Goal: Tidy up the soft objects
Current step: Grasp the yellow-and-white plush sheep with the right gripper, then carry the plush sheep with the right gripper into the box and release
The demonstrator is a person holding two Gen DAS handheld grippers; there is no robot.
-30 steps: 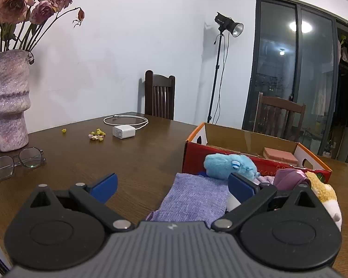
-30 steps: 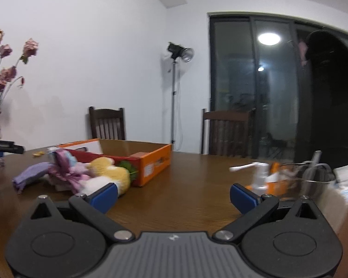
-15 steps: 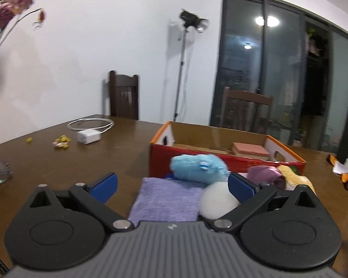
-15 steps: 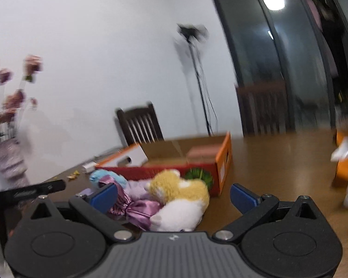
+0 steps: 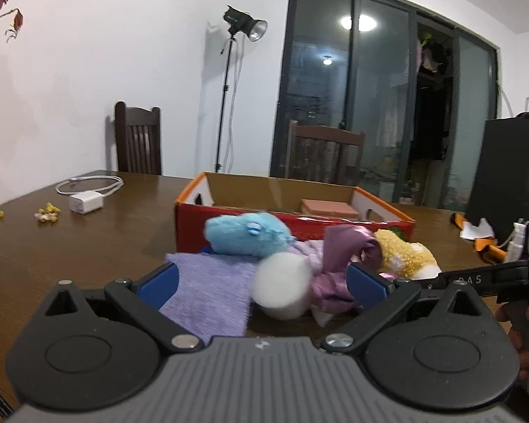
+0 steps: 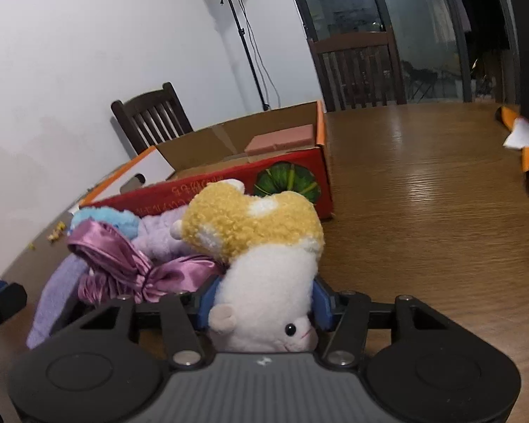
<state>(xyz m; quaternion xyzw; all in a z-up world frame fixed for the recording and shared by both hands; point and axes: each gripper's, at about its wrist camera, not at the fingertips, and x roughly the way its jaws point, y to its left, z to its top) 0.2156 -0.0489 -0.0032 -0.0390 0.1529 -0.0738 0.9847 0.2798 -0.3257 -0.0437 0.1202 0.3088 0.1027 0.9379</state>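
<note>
A pile of soft things lies on the wooden table in front of a red and orange cardboard box (image 5: 243, 225): a blue plush (image 5: 245, 234), a lilac cloth (image 5: 211, 289), a white ball (image 5: 282, 290), a purple satin bow (image 5: 338, 257) and a yellow and white plush (image 5: 405, 257). My left gripper (image 5: 261, 280) is open over the cloth and white ball. My right gripper (image 6: 261, 301) is shut on the yellow and white plush (image 6: 261, 246), beside the satin bow (image 6: 130, 264). The box (image 6: 289, 179) holds a pink block (image 6: 282, 139).
A white charger with its cable (image 5: 86, 202) and small yellow bits (image 5: 47, 211) lie at the far left of the table. Two dark chairs (image 5: 139, 142) stand behind it. A light stand (image 5: 234, 35) is by the wall. Orange and white items (image 5: 476, 236) lie at the right.
My right gripper swung left to the pile, came in close and shut on the yellow and white plush. My left gripper turned right and moved nearer the pile, staying open.
</note>
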